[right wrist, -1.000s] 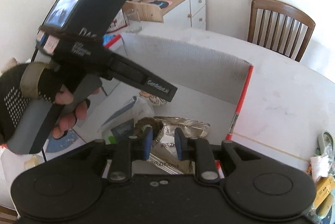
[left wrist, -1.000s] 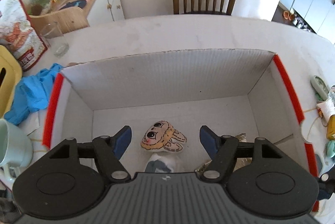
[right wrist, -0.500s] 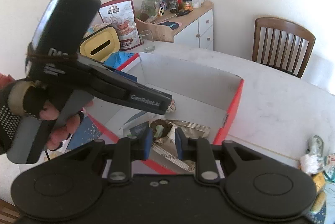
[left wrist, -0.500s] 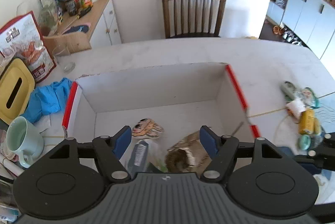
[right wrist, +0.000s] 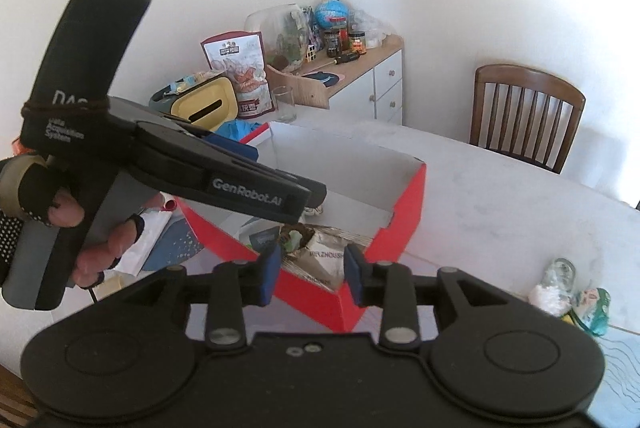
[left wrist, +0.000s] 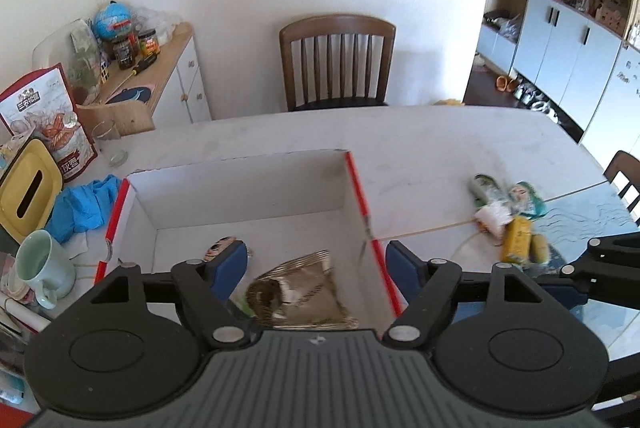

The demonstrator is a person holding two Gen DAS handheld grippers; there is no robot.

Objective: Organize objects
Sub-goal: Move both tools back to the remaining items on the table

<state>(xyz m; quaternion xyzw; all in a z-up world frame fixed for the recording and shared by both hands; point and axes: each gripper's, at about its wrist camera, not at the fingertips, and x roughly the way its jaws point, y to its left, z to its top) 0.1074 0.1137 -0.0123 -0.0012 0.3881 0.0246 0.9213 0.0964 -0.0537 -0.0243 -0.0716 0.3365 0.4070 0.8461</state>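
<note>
Both grippers hang over the red-sided cardboard box (left wrist: 244, 199) near the left edge of the tabletop (left wrist: 420, 147). Inside it, on the white floor, lies a crinkled silver snack pouch (left wrist: 308, 288) with a dark, torn-looking top; a small cartoon-face sticker (left wrist: 220, 246) peeks out just beside the left gripper (left wrist: 316, 268). Its blue pads are spreading wider — nothing between them. The right gripper (right wrist: 310, 272) is opening too, pads apart and empty, the pouch well below. Off toward the tabletop's right edge sits a blurred cluster of small things (left wrist: 508, 216) — a yellow tube, a white wad, something teal. A gloved hand (right wrist: 60, 211) grips the left tool's handle.
</note>
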